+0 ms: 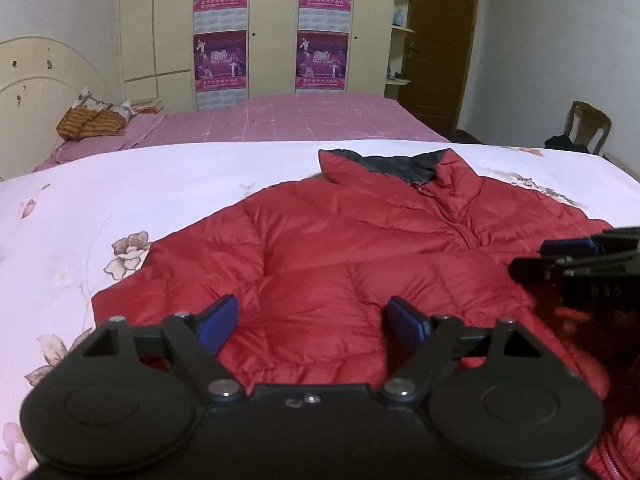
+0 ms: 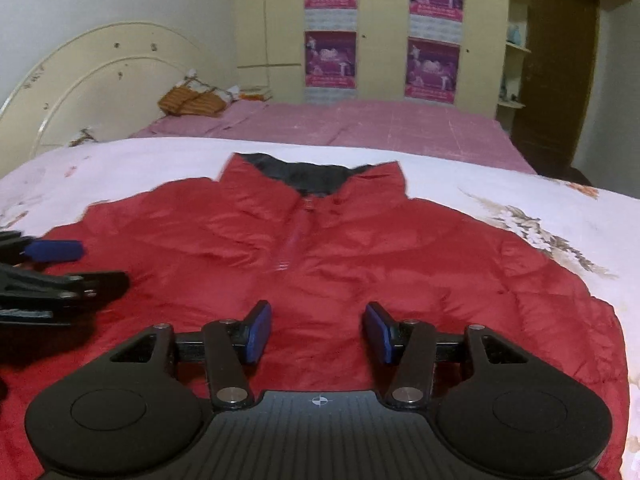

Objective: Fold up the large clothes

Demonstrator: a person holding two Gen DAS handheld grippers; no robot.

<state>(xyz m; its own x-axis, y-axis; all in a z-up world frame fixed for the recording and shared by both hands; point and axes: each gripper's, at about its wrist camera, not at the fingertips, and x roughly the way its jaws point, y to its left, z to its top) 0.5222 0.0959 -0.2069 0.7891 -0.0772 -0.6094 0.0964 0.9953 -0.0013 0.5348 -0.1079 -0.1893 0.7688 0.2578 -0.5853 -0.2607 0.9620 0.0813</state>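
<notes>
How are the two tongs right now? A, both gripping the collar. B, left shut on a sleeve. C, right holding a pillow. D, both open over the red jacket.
D: the left tongs and right tongs both gape, empty, above the jacket.

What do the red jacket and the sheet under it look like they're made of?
Red jacket: likely thin nylon or polyester shell with puffy fill; it shows sheen and quilted stitched panels. Sheet: probably matte woven cotton or blend, printed with flowers; no gloss.
</notes>
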